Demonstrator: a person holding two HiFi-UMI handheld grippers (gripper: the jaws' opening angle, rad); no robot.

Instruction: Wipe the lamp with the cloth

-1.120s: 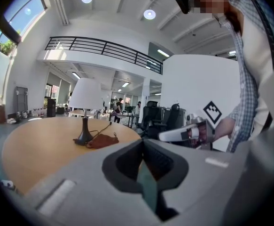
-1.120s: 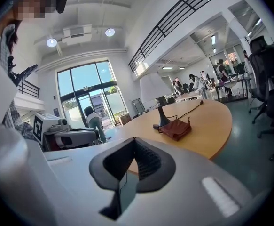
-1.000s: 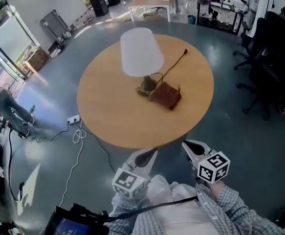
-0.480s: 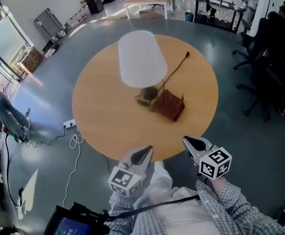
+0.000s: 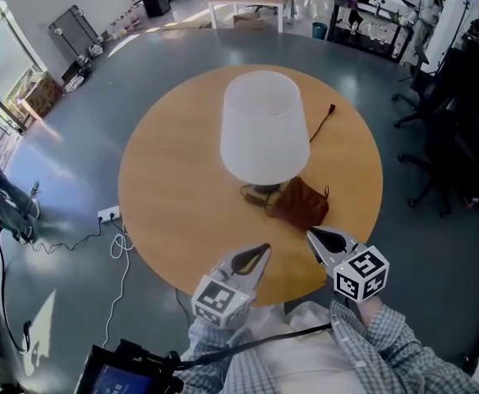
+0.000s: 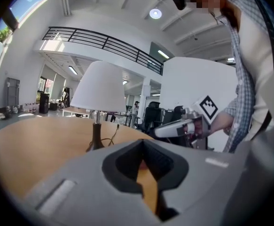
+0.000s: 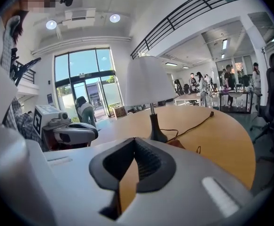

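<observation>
Cloth (image 5: 299,204) beside lamp (image 5: 264,125) — ahead of right gripper (image 5: 311,235) and left gripper (image 5: 264,248), both closed, empty.

View: round light-wood table (image 5: 169,179) sits nearer and larger than a second ago | Left gripper (image 5: 260,251): tip moved from over the grey floor (image 5: 75,130) to over the table's near edge | Right gripper (image 5: 315,236): likewise advanced over the table, closer to the crumpled brown cloth (image 5: 301,205) beside the white-shaded lamp (image 5: 264,125)
</observation>
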